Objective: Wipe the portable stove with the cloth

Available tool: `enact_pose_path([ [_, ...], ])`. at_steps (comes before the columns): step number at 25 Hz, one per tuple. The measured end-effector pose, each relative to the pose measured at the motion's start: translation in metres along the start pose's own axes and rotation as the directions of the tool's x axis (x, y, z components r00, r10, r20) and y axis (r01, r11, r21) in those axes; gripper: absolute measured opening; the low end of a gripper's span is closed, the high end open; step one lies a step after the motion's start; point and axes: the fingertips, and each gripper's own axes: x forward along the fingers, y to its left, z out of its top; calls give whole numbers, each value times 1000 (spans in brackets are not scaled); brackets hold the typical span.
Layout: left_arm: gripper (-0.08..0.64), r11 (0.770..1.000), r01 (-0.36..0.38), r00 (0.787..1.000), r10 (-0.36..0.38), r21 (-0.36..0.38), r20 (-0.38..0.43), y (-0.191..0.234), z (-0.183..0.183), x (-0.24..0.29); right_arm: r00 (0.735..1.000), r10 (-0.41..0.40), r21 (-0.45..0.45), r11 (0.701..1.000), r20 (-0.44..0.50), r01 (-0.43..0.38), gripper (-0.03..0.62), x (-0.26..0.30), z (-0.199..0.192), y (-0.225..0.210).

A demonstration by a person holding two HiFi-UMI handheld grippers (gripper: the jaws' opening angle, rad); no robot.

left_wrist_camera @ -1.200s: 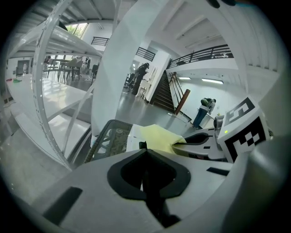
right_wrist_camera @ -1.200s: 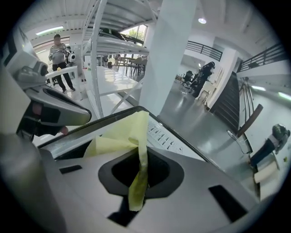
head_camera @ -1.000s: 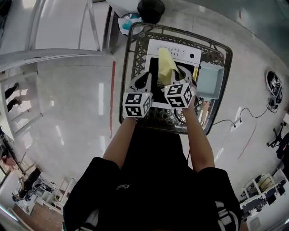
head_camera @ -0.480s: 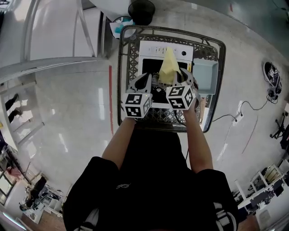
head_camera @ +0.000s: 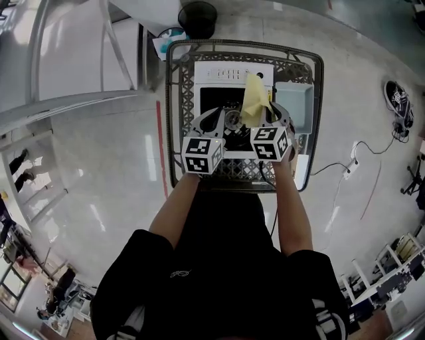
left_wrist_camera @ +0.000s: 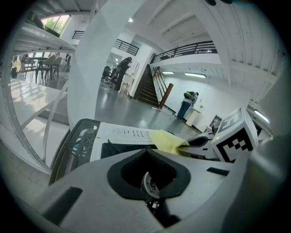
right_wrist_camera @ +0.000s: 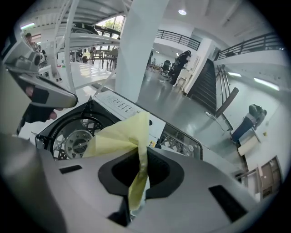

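Observation:
The white portable stove (head_camera: 232, 72) with a black top and round burner (head_camera: 233, 119) stands on an ornate metal table (head_camera: 178, 99). My right gripper (head_camera: 269, 114) is shut on a yellow cloth (head_camera: 254, 99), which stands up over the stove's right part. In the right gripper view the cloth (right_wrist_camera: 119, 134) is pinched between the jaws of my right gripper (right_wrist_camera: 141, 157), above the burner (right_wrist_camera: 75, 143). My left gripper (head_camera: 214, 121) hovers over the stove's left front, jaws together with nothing in them. From the left gripper view (left_wrist_camera: 148, 154) the stove (left_wrist_camera: 122, 133) and cloth (left_wrist_camera: 166, 140) lie ahead.
A grey tray (head_camera: 292, 106) sits on the table right of the stove. A black round object (head_camera: 197, 12) and a blue-and-white item (head_camera: 163, 43) stand beyond the table. A cable with a power strip (head_camera: 348, 166) lies on the floor at right.
Both grippers now sit further right over the stove. The cloth has shifted from the stove's back middle toward its right side, still held by the right gripper.

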Motion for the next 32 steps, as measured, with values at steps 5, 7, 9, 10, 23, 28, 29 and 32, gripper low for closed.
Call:
enact_pose_path([
  [5,15,1000,14,1000,-14,16,-10,-9,-1,5,1000,-3,37,999,-25,4,21,7,-17,-13],
  [7,17,1000,17,1000,-17,19,-14,-12,-1,6,1000,3,43,999,-27,-1,21,9,-21,-18],
  [9,17,1000,20,1000,-19,24,-18,-14,-1,8,1000,8,46,999,-27,-6,21,12,-24,-21],
  [10,15,999,20,1000,-19,26,-20,-15,-1,8,1000,10,47,999,-28,-9,21,14,-25,-23],
  [23,15,999,17,999,-16,31,-31,-19,-3,17,999,-7,67,998,-44,10,21,23,-36,-42],
  [28,17,999,22,999,-21,28,-34,-20,-3,18,997,-25,69,997,-68,30,21,22,-40,-48],
  [29,15,999,22,999,-21,28,-34,-20,-3,18,997,-31,72,997,-71,36,21,22,-41,-50],
  [32,15,999,20,999,-19,27,-32,-18,-2,19,997,-40,91,995,-65,46,21,19,-41,-55],
])
